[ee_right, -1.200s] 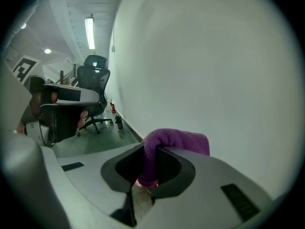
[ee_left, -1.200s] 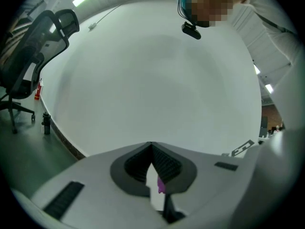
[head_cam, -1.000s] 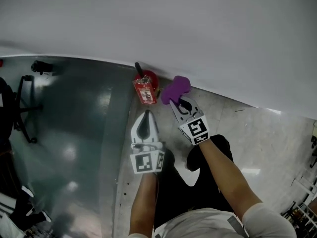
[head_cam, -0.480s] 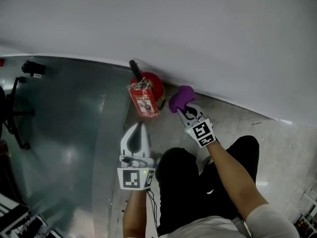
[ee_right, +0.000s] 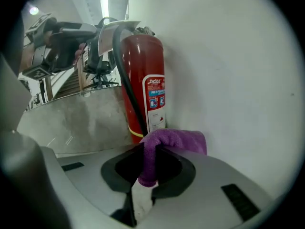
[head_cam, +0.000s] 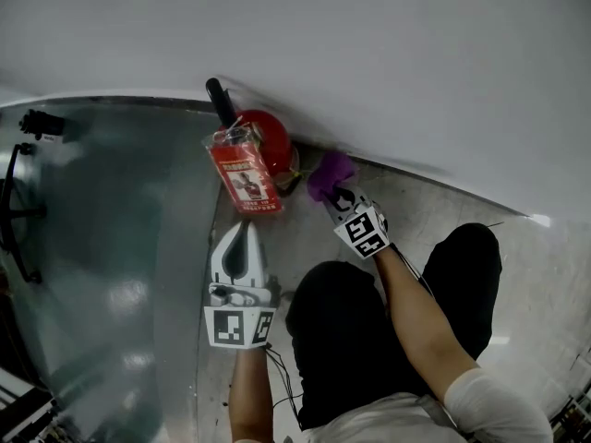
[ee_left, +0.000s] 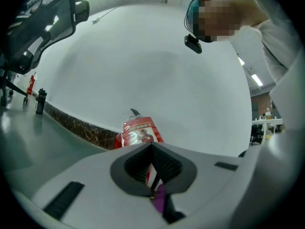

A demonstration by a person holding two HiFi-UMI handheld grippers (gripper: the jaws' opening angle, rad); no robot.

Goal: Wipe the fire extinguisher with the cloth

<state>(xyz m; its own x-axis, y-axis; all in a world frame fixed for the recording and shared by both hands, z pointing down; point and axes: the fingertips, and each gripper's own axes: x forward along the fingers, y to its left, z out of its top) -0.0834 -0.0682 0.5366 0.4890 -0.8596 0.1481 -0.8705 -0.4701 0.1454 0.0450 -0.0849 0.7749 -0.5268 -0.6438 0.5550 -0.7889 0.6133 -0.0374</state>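
Two grippers showed in the head view; the left gripper (head_cam: 242, 231) hung with its jaws pressed together on nothing, short of the fire extinguisher (head_cam: 268, 137); that stood at the floor's (head_cam: 443, 212) edge against the wall (head_cam: 369, 53), a red card tag (head_cam: 242, 179) dangling from its neck; the right gripper (head_cam: 334, 192) pinched the purple cloth (head_cam: 328, 169) just beside the red cylinder.

From the left gripper view, the jaws met with nothing between them, the tag ahead of them.

From the right gripper view, the jaws clamped a fold of the cloth, the rest flopping over the tips; the cylinder rose close ahead, its black hose (ee_right: 125, 80) running down one side. The cloth looked soft, limp and light, best kept bunched; the cylinder likely heavy, rigid and slick, best steadied at the neck.
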